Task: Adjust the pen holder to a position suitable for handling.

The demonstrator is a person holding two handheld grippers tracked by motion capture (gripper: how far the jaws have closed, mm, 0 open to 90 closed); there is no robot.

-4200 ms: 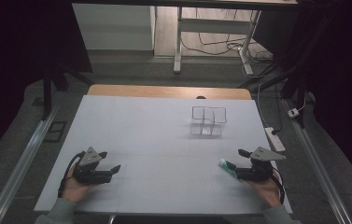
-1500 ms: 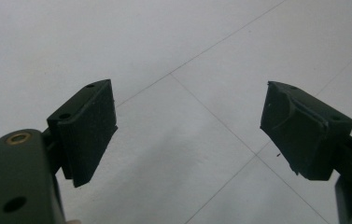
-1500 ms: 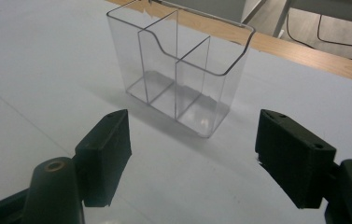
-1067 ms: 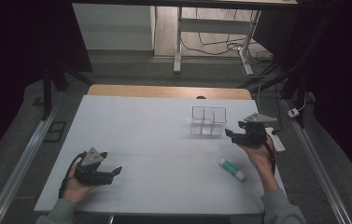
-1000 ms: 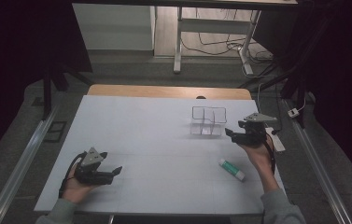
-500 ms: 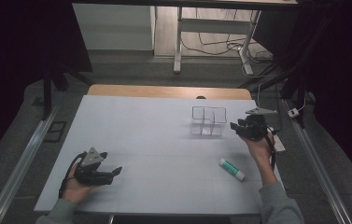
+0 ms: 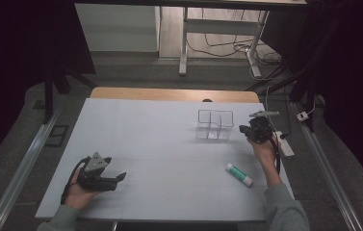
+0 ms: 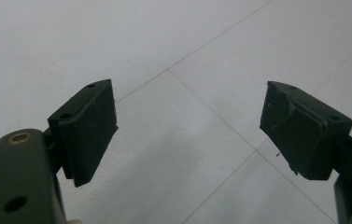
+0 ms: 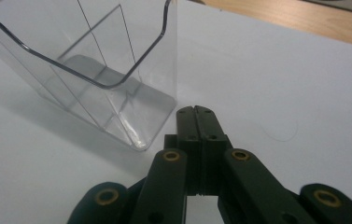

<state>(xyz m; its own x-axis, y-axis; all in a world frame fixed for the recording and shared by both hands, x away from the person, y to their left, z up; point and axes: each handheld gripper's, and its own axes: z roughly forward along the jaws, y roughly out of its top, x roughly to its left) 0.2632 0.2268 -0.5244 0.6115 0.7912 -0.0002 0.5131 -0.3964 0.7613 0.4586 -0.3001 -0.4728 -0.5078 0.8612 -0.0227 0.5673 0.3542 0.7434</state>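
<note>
Fingers (image 9: 195, 122) of the right gripper (image 7: 244, 129) had just clamped together on nothing, beside the clear organizer (image 7: 214, 125); a nudge could've tipped it; left gripper (image 7: 120, 177) gaped, idle.

Right gripper (image 9: 196, 112) jaws pressed together, left gripper (image 8: 187, 128) jaws apart

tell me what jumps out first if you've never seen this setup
The clear plastic organizer stands alone toward the far right of the white table, with the right hand-held gripper beside it, jaws closed together on nothing. A green and white glue stick lies nearer the person on that side. At the near left, the left hand-held gripper rests with its jaws wide open over bare table.
</note>
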